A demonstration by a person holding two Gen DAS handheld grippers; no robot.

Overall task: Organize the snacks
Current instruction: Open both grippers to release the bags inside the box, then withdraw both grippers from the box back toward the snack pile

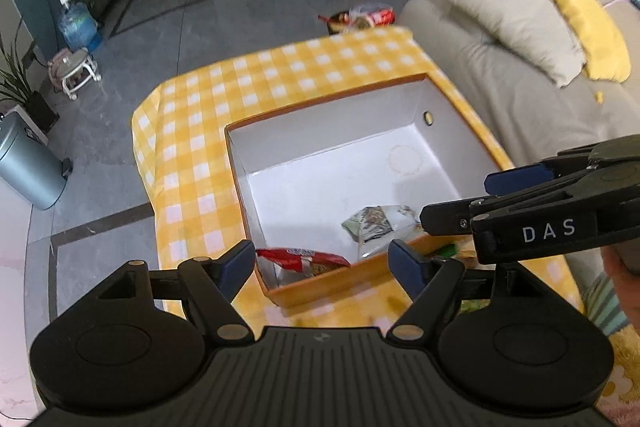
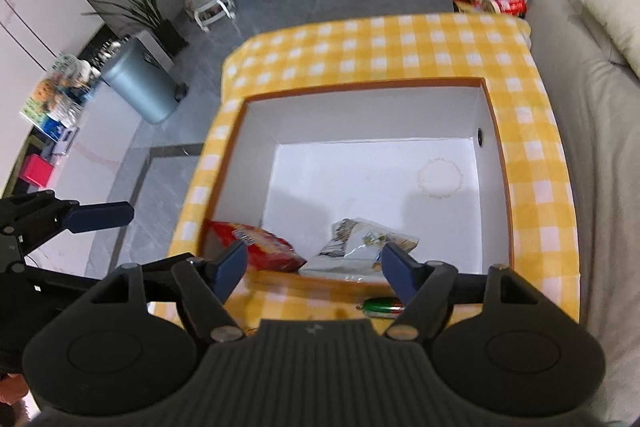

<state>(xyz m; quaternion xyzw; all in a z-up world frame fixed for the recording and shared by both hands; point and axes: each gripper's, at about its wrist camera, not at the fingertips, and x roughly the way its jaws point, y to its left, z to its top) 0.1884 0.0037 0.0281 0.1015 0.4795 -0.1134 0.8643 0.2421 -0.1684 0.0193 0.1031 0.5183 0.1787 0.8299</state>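
Observation:
An orange box with a white inside (image 1: 400, 83) (image 2: 360, 87) stands on the yellow checked tablecloth (image 1: 280, 67) (image 2: 400, 35). A red snack bag (image 1: 304, 259) (image 2: 256, 243) and a silver-white snack bag (image 1: 376, 223) (image 2: 360, 243) lie in its near end. A small green packet (image 2: 382, 307) lies on the cloth in front of the box. My left gripper (image 1: 322, 265) is open and empty above the box's near edge. My right gripper (image 2: 312, 263) is open and empty above the same edge; it shows from the side in the left wrist view (image 1: 456, 203).
A beige sofa (image 1: 520, 99) (image 2: 580, 107) with grey and yellow cushions lines the table's right side. More snack packs (image 1: 368, 17) (image 2: 496, 1) lie on the floor beyond the table. A grey bin (image 1: 28, 167) (image 2: 140, 83), a water bottle and plants stand at left.

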